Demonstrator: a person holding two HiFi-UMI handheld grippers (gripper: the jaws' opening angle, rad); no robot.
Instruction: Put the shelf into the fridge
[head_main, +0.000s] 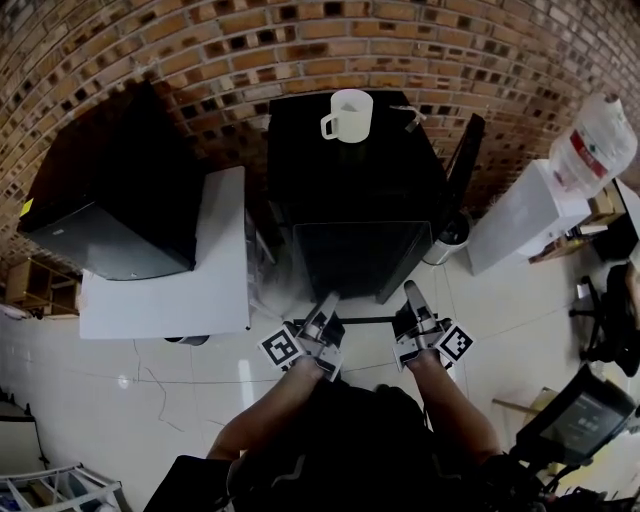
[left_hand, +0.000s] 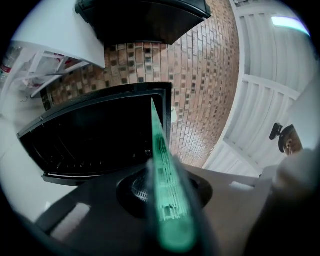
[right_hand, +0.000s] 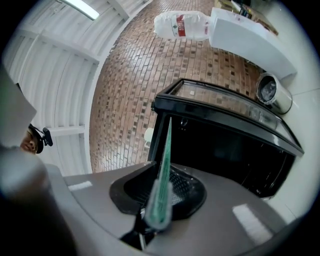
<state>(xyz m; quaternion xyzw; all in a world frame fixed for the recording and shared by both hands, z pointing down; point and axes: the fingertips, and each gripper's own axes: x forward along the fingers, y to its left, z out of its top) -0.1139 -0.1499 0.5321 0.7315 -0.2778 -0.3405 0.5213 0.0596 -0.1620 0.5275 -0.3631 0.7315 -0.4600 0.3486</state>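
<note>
A black mini fridge (head_main: 350, 160) stands against the brick wall, and its dark open inside fills the left gripper view (left_hand: 90, 135) and the right gripper view (right_hand: 225, 145). A clear glass shelf (head_main: 360, 262) hangs level in front of it, its far edge at the fridge's mouth. My left gripper (head_main: 328, 303) is shut on the shelf's near left edge, and my right gripper (head_main: 412, 295) on its near right edge. From each gripper the shelf shows edge-on as a green strip (left_hand: 162, 165) (right_hand: 164, 160) running out between the jaws toward the fridge.
A white mug (head_main: 348, 115) sits on top of the fridge. At the left a white table (head_main: 215, 290) carries a big black box (head_main: 110, 200). At the right are a metal bin (head_main: 455, 230), a white cabinet (head_main: 515, 215) and a water bottle (head_main: 590, 150).
</note>
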